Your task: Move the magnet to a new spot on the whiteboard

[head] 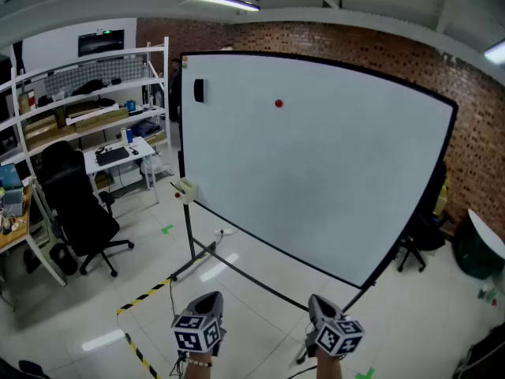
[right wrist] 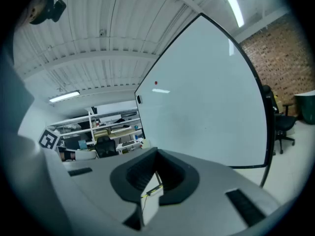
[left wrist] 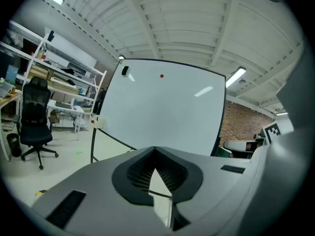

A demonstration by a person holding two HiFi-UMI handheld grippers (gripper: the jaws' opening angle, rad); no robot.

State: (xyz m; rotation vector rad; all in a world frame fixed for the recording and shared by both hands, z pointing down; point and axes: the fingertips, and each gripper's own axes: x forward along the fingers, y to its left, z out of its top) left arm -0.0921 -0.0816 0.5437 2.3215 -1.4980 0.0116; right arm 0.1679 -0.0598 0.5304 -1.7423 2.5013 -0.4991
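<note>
The magnet [head: 278, 103], a small red dot, is stuck on the upper left part of the whiteboard [head: 316, 180], well apart from both grippers. At the bottom edge of the head view, the left gripper [head: 210, 298] and the right gripper [head: 319, 300] are held side by side and pointed towards the board. In each gripper view the jaws are seen closed tip to tip, with nothing gripped between them. Just beyond the left gripper, a strip of yellow-and-black tape [head: 146, 297] is laid across the pale floor. Behind it, the whiteboard is carried on a dark stand and fills the middle of the frame. A black eraser [head: 199, 91] is fixed near the board's upper left corner, to the left of the magnet. At the left of the frame a black office chair [head: 79, 204] is placed, with a white desk [head: 118, 158] and white shelves [head: 87, 93] further back. A brick wall [head: 379, 50] is seen behind the board at the upper right.
</note>
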